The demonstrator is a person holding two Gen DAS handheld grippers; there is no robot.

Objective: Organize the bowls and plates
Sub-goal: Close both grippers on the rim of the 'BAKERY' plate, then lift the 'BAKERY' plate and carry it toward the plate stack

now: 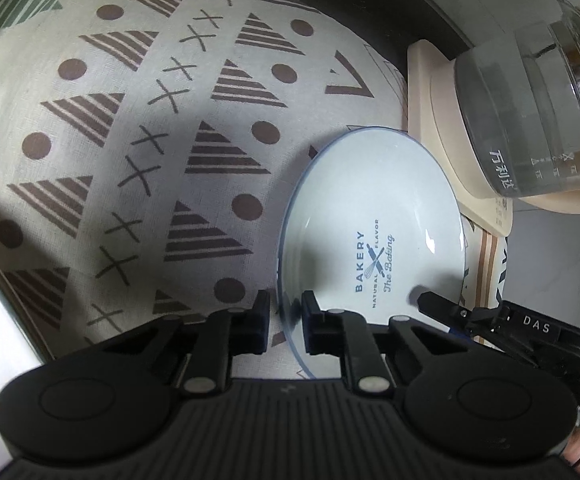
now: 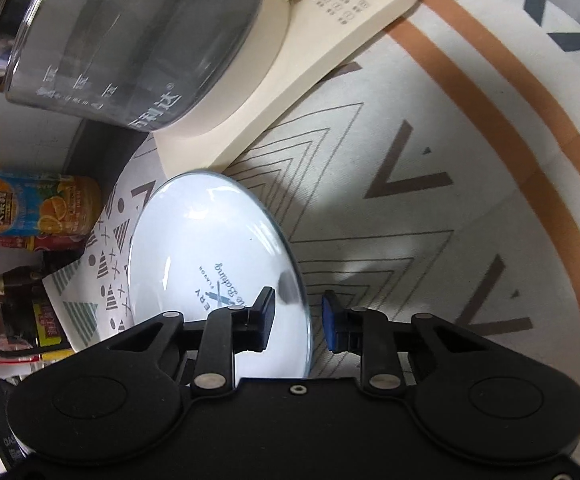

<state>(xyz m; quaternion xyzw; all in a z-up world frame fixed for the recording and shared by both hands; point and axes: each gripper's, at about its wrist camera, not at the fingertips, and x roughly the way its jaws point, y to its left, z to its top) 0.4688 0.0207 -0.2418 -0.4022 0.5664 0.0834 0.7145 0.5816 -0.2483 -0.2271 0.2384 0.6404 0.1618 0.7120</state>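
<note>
The left tool (image 1: 286, 320) is clamped on the plate's (image 1: 369, 220) near rim, low in the frame; the right tool (image 2: 298, 320) straddles the opposite rim, jaws not visibly touching it; plate on the patterned counter (image 1: 130, 120)

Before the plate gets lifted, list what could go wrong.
1. The left gripper pinches only the thin glossy rim of the plate; it could slip or tilt when raised.
2. The right gripper straddles the opposite rim with a visible gap at its blue pad, so the load may be uneven.
3. The glass kettle on its base sits right beside the plate's far edge; a swing could knock it.
</note>
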